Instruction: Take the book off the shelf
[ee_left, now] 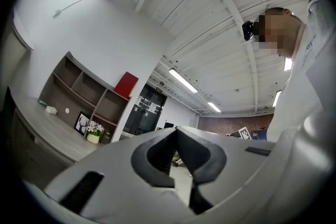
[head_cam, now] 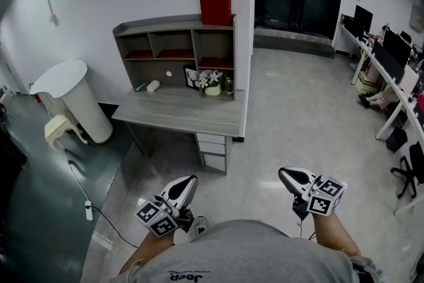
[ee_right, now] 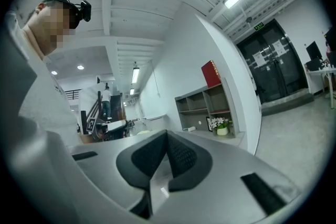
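A red book stands upright on top of the grey shelf unit at its right end; it shows too as the red book in the left gripper view and the red book in the right gripper view. My left gripper and right gripper are held low in front of the person's body, far from the desk. Both are shut, jaw tips together, with nothing between them. In the gripper views the left gripper and right gripper point up and towards the shelf.
The shelf unit sits on a grey desk with drawers. A flower pot and a framed picture stand on it. A white bin and a stool are at the left. Office desks line the right.
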Action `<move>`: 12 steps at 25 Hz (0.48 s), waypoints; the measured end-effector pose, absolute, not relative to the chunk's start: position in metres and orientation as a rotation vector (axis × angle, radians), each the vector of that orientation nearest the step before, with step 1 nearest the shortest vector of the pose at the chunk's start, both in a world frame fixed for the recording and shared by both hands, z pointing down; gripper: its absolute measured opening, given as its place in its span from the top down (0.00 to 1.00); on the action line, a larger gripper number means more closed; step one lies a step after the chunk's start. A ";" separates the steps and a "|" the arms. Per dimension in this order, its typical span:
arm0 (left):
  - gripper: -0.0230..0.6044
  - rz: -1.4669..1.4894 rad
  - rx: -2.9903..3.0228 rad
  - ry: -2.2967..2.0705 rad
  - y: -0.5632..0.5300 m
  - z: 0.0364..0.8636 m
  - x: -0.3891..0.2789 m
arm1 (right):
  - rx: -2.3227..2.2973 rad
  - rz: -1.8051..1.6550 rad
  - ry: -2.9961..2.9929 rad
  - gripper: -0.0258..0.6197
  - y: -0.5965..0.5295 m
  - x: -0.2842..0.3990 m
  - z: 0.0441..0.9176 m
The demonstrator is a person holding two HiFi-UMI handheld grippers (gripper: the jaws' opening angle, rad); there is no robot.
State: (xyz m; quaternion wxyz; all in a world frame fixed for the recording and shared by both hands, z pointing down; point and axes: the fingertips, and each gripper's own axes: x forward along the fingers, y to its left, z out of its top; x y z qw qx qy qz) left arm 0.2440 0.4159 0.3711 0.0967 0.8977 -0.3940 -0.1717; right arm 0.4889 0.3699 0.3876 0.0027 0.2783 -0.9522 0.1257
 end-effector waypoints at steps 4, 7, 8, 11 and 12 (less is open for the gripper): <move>0.95 -0.501 2.689 -1.122 0.356 0.365 0.188 | 0.879 0.378 -2.994 0.95 0.319 0.422 0.378; 0.95 -0.493 2.715 -1.099 0.321 0.355 0.150 | 0.870 0.351 -3.000 0.95 0.288 0.377 0.367; 0.95 -0.491 2.718 -1.094 0.310 0.353 0.138 | 0.872 0.347 -3.000 0.95 0.278 0.365 0.364; 0.95 -0.490 2.718 -1.083 0.279 0.351 0.107 | 0.876 0.340 -2.987 0.95 0.246 0.332 0.360; 0.95 -0.490 2.717 -1.079 0.269 0.351 0.097 | 0.877 0.340 -2.984 0.95 0.237 0.322 0.360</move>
